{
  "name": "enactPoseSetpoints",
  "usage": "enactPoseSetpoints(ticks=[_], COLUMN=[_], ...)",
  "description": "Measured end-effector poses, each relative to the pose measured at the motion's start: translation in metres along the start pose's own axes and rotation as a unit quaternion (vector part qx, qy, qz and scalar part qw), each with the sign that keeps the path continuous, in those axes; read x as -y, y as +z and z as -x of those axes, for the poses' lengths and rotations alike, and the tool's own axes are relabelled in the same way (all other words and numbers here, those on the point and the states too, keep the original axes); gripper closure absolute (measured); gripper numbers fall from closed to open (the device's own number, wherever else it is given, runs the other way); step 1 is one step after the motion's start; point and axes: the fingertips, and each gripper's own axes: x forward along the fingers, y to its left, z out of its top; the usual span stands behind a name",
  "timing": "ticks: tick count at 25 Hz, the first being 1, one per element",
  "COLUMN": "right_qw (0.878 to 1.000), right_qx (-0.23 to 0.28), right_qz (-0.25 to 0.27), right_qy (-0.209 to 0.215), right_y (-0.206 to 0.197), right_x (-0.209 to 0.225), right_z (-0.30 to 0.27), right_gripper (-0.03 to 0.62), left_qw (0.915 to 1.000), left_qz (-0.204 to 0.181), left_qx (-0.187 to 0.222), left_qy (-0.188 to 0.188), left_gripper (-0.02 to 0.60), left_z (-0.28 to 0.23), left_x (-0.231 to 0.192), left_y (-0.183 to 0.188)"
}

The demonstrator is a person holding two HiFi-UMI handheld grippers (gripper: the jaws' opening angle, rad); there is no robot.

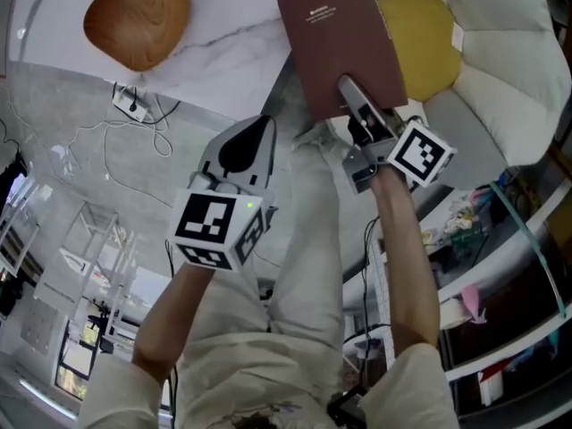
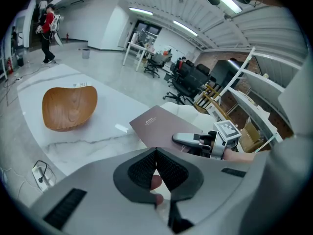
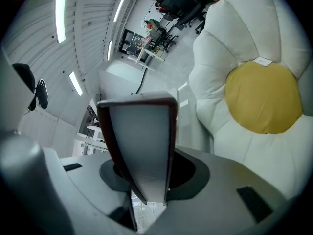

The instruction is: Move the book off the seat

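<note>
A dark brown book (image 1: pixel 344 43) hangs in the air between the white marble table (image 1: pixel 223 56) and the seat, a white flower-shaped cushion (image 1: pixel 500 52) with a yellow centre (image 1: pixel 420 34). My right gripper (image 1: pixel 350 92) is shut on the book's near edge. In the right gripper view the book (image 3: pixel 142 141) stands on edge between the jaws, its pages facing the camera, with the seat (image 3: pixel 220 43) to the right. My left gripper (image 1: pixel 253 137) is held lower, over the person's lap, its pads (image 2: pixel 142 168) together with nothing between them. The left gripper view shows the book (image 2: pixel 164 129) just past the table's edge.
A wooden bowl (image 1: pixel 138 16) lies on the table's far left. A power strip with cables (image 1: pixel 130 105) is on the floor below the table. Cluttered shelving (image 1: pixel 500 266) stands at the right. Office chairs (image 2: pixel 186 77) and a person in red (image 2: pixel 47 23) are far off.
</note>
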Motion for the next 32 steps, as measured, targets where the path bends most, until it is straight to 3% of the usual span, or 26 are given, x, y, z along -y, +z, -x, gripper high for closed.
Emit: enactPoseSetpoints(ticks=[7,15,28,32], right_qw=[1.000,0.999,0.999,0.999], right_qx=[-0.011,-0.017,-0.037,-0.044], right_qz=[-0.013,-0.021,-0.010,0.016], right_qy=[0.024,0.038,0.030,-0.004], right_y=[0.000,-0.004,-0.005,-0.004], right_x=[-0.005,-0.016,-0.022,-0.018], right_z=[-0.009,-0.042,-0.090,-0.104], right_gripper=[0.450,0.450,0.450,0.448], left_qw=[0.9999,0.9994,0.9969,0.9957], left_qz=[0.008,0.028,0.066,0.077], left_qx=[0.006,0.011,0.029,0.035], left_qy=[0.009,0.016,0.030,0.038], left_gripper=[0.571,0.571,0.572,0.571], left_z=[0.003,0.005,0.009,0.013], left_x=[0.015,-0.002,-0.035,-0.051], left_y=[-0.004,-0.003,0.006,0.010])
